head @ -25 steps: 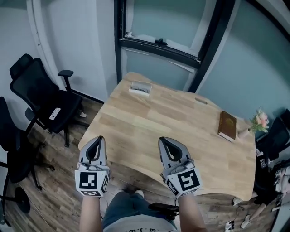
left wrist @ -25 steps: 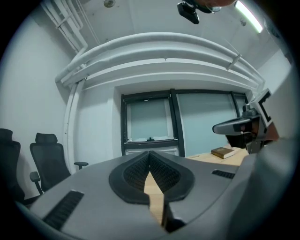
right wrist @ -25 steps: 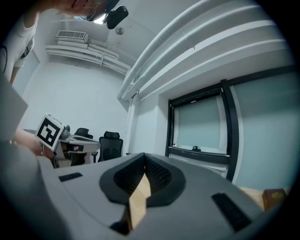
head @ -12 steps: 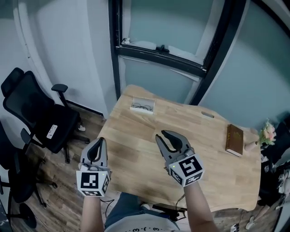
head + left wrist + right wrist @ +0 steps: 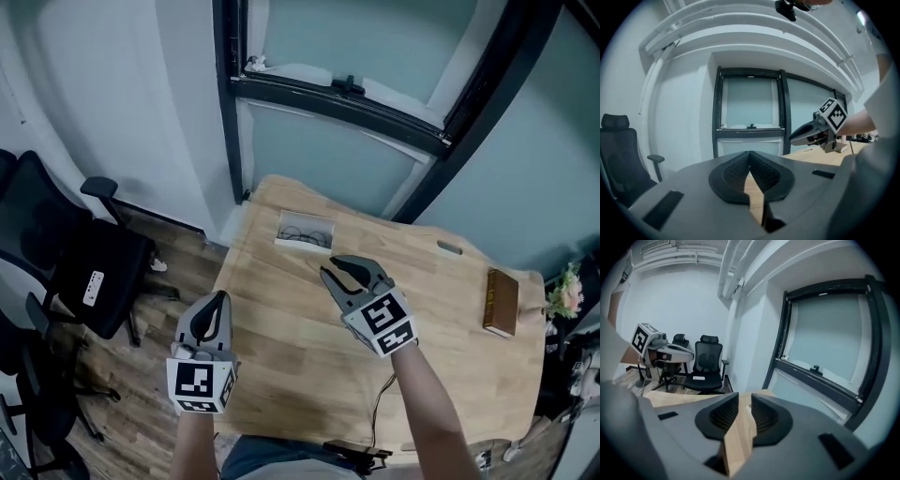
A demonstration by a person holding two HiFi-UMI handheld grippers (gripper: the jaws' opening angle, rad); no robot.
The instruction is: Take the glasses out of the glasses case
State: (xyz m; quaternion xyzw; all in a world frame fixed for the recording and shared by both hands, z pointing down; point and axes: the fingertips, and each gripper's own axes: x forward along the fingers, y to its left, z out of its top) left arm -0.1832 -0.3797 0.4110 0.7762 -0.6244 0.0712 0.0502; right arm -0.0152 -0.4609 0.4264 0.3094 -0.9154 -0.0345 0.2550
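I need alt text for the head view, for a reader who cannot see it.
Seen from above, the right hand-held gripper, jaws slightly apart, points across a wooden table toward an open glasses case with glasses inside. The left hand-held gripper, jaws together, hovers beside the table's near left edge.

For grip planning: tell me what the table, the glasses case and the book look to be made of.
Table: light wood with a matte finish. Plank seams and grain show, though it could be laminate.
Glasses case: a pale, smooth, open tray, probably plastic or card; too small to tell.
Book: a plain brown cover, perhaps leather or cloth; the look leaves it open.
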